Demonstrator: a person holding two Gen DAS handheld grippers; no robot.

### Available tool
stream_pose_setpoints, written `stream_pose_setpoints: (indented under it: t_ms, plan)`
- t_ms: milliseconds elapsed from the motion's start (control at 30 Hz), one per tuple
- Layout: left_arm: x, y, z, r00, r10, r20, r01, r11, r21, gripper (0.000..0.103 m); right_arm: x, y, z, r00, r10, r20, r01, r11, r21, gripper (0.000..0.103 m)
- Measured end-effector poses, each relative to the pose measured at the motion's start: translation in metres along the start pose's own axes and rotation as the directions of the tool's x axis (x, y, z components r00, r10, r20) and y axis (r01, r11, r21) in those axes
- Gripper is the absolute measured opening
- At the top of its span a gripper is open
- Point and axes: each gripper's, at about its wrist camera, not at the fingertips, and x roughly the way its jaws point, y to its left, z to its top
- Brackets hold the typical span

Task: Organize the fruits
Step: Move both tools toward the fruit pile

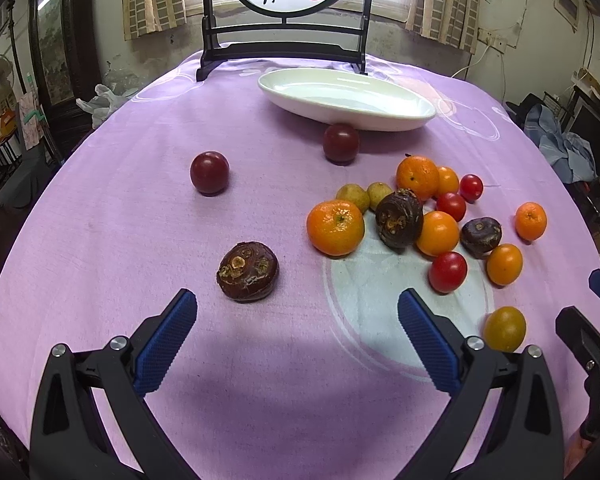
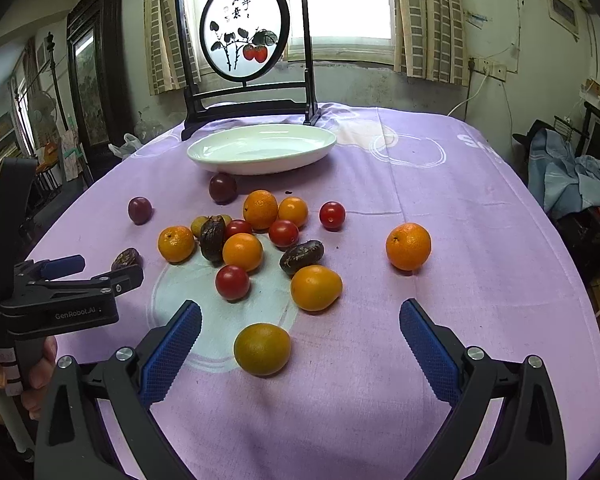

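"GenRobot.AI" is printed in pale letters on the body of the left gripper (image 2: 80, 270), seen from the right wrist camera; a label on its handle is too small to read. The round screen (image 2: 244, 28) behind the plate (image 2: 260, 148) carries brush characters above painted red fruit, not legible here, and white letters "Sn" are cut off on the purple cloth (image 2: 440, 240). Both the left gripper and the right gripper (image 2: 300, 334) stand with fingers wide apart, holding nothing. The fruits (image 2: 242, 251) lie loose on the cloth in front of the empty plate. One yellow-green fruit (image 2: 262, 348) sits between the right fingers, untouched. A dark chestnut (image 2: 127, 259) is half hidden behind the left gripper.
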Motion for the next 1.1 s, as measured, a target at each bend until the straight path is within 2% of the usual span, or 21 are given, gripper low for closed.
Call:
stream_pose_setpoints:
  t_ms: [1100]
  plan:
    - [-0.0063, -0.0047, -0.0036, 1.0, -0.01, -0.011, 0.01, 1.0, 0.021, 0.099, 0.001, 0.0087, -0.0081, 0.999, 0.021, -0.023, -0.022, 0.999, -0.03, 0.1]
